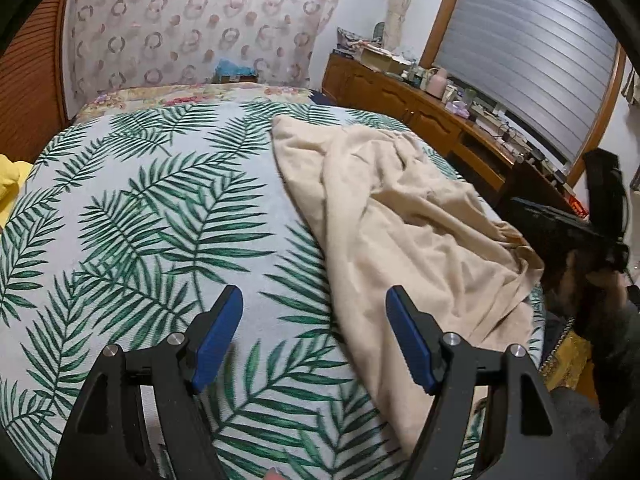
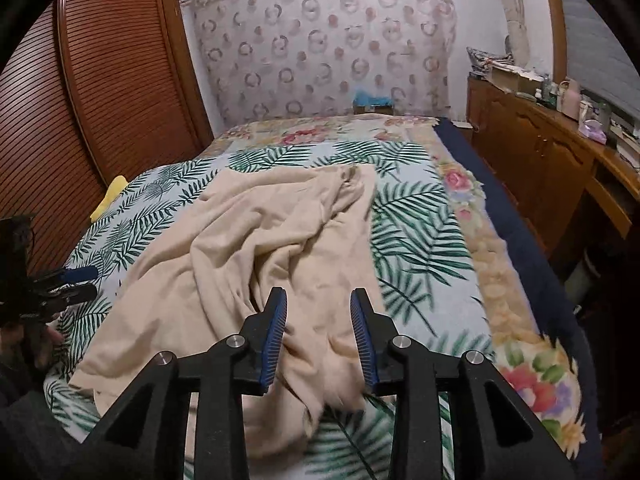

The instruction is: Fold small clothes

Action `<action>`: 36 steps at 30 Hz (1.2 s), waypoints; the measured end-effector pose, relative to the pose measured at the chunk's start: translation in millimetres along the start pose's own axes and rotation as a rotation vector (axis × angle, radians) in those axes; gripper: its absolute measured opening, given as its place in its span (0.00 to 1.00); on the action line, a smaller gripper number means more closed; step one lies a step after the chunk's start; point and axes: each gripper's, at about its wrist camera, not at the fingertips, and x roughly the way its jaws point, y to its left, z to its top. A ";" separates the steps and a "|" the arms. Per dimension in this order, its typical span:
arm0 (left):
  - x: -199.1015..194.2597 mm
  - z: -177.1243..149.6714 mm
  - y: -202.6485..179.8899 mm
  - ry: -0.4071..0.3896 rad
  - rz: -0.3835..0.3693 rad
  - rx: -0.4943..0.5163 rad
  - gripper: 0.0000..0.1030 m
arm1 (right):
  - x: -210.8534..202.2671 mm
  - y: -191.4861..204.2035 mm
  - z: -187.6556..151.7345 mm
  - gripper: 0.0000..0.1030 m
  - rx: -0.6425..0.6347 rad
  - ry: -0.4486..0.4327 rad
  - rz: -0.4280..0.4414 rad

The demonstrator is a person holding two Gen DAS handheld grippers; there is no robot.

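Garment: beige cloth (image 2: 256, 248), crumpled, lying on the leaf-print bedspread (image 2: 420, 240).
Right gripper (image 2: 319, 300): jaws partly apart, nothing pinched; the cloth's near edge lies between and below the pads, blurred there.
Left gripper (image 1: 314, 294): jaws wide, empty, over bare bedspread; the cloth is just to its right.
Long axis: runs from the near edge away toward the headboard end, slanting slightly.

A home bedroom is shown: a bed (image 2: 460, 248) covered in a leaf-print spread, louvred wooden wardrobe doors (image 2: 120, 80), a cluttered wooden sideboard (image 1: 400, 96), and a shuttered window (image 1: 528, 52).
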 end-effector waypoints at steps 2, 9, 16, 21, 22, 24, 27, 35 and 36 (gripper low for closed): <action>-0.6 1.9 -6.0 -0.005 -0.005 0.008 0.74 | 10.5 4.5 -0.8 0.33 -0.004 0.008 0.008; 2.9 3.9 -17.2 0.021 -0.029 0.012 0.74 | 38.7 21.4 -13.9 0.33 -0.017 0.067 0.038; 7.0 0.5 -25.9 0.069 -0.048 0.022 0.74 | 42.3 24.2 -15.4 0.33 -0.018 0.070 0.019; 18.3 -4.2 -26.9 0.130 -0.103 0.000 0.74 | 30.1 25.5 -4.6 0.33 -0.033 0.045 0.011; 22.4 -5.8 -26.5 0.147 -0.116 -0.009 0.74 | 28.3 25.0 -3.2 0.33 -0.025 0.032 0.012; 26.5 -7.9 -26.5 0.164 -0.132 -0.021 0.74 | 30.0 22.0 -2.4 0.33 -0.002 0.020 0.023; 28.6 -10.0 -25.0 0.172 -0.150 -0.036 0.74 | 40.0 22.4 -10.7 0.33 0.004 0.058 0.032; 23.5 -10.8 -15.5 0.127 -0.073 -0.011 0.74 | 43.6 22.1 -28.1 0.33 0.003 0.009 0.026; 21.9 -10.6 -14.0 0.115 -0.056 -0.002 0.74 | 43.6 20.3 -27.3 0.33 0.011 0.010 0.036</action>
